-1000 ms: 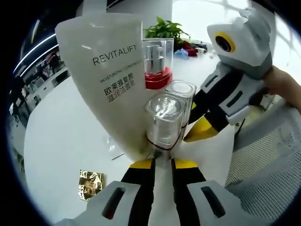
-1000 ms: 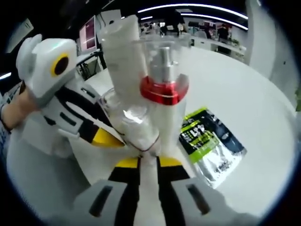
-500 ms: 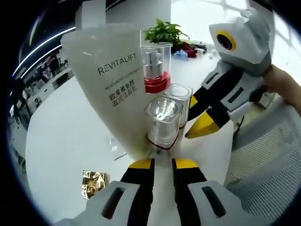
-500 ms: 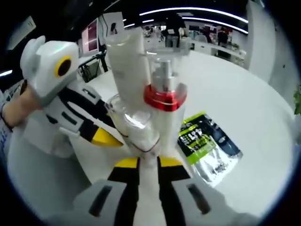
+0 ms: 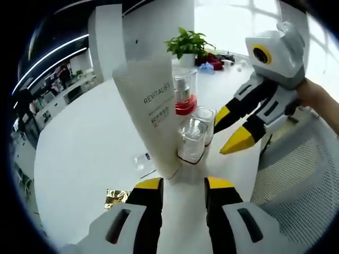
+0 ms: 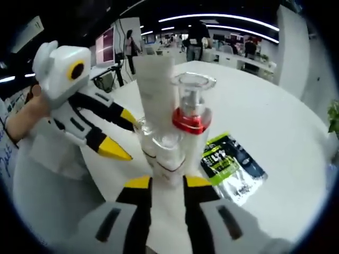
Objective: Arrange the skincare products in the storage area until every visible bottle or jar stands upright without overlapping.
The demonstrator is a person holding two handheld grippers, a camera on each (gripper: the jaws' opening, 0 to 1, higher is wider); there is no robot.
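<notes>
**Skincare cluster upright on white table, both grippers empty**

Left gripper (image 5: 183,185): jaws apart, holding nothing. At 12, white REVITALIFT tube (image 5: 153,114) stands cap-down, touching clear-capped jar (image 5: 192,140); red-collared pump bottle (image 5: 184,94) behind. Gold foil sachet (image 5: 117,196) at 9. Right gripper (image 6: 167,182): jaws parted, empty; same cluster at 12, green-black sachet (image 6: 233,165) at 2. Round white table (image 5: 85,143) beneath.
</notes>
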